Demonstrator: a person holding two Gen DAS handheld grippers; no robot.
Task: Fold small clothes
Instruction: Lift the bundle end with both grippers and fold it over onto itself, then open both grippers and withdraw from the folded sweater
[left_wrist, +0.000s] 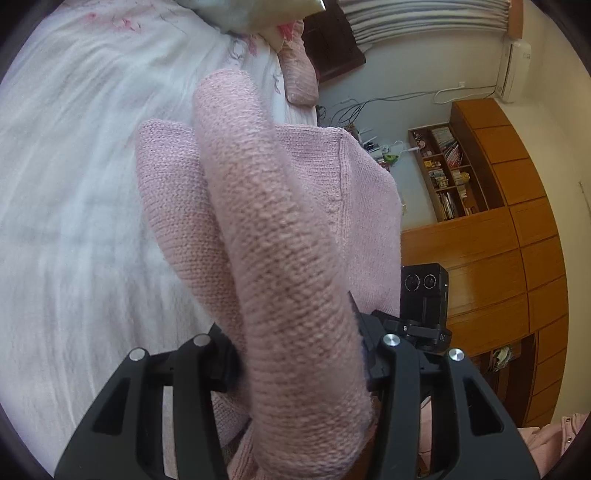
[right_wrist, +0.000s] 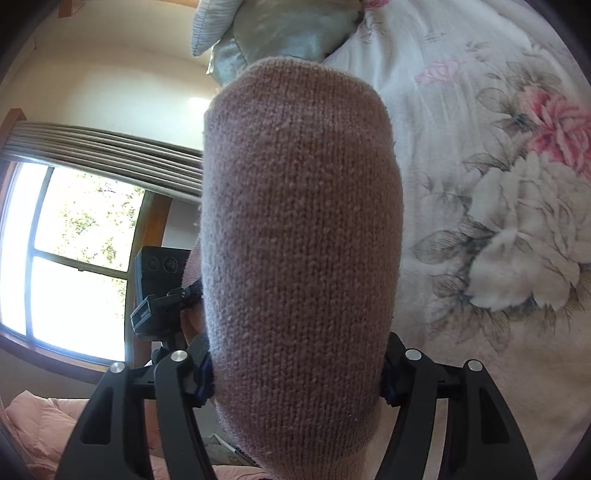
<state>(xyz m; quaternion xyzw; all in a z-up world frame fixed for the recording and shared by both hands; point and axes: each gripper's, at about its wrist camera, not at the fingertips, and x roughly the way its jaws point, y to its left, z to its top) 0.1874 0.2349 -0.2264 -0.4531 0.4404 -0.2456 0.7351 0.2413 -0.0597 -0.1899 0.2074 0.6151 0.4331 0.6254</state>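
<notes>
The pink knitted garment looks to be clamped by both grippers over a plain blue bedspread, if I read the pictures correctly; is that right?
Not quite: the bedspread is white with pink and grey flowers, not plain blue, as the right wrist view shows. The rest holds: the pink knitted garment is clamped by the left gripper and the right gripper.

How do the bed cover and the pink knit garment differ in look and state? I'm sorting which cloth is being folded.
The pink knit garment is plain pink with a coarse ribbed knit; the bed cover is pale with printed pink and white flowers. The garment is bunched and gripped by the left gripper and the right gripper; the bed cover lies spread out, held by neither. Both are soft fabric.
</notes>
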